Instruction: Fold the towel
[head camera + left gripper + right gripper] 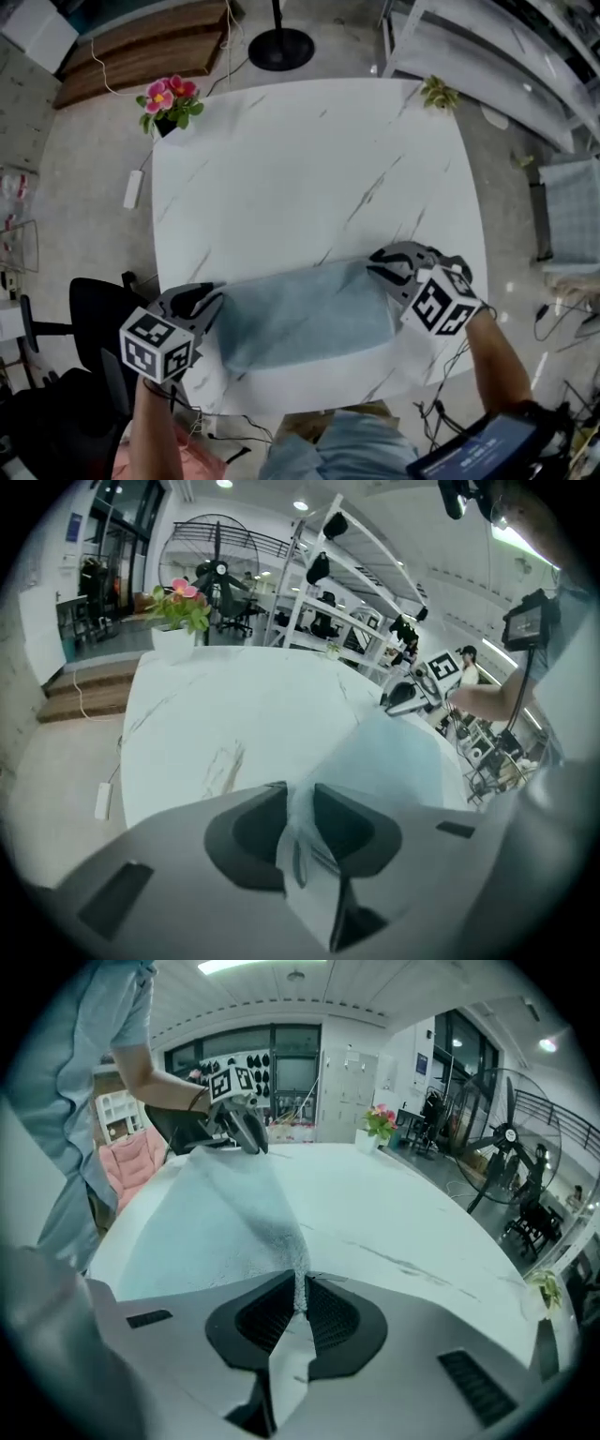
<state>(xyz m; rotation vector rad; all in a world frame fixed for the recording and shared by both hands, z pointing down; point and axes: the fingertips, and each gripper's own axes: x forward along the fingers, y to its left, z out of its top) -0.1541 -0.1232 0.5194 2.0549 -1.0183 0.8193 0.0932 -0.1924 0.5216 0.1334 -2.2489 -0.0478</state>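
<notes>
left gripper point(214, 300): slightly apart, towel point(305, 319) end between | right gripper point(375, 265): clamped on towel's other end

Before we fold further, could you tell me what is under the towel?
Only the white marble table shows around the towel; the patch it covers is hidden, so anything beneath cannot be seen.

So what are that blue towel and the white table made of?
Towel: soft cloth, perhaps terry or microfibre, matte pale blue; it drapes in folds and its surface looks fuzzy up close. Table: hard, smooth white top with thin grey veins, a marble look; whether real stone or printed laminate, I cannot tell.
</notes>
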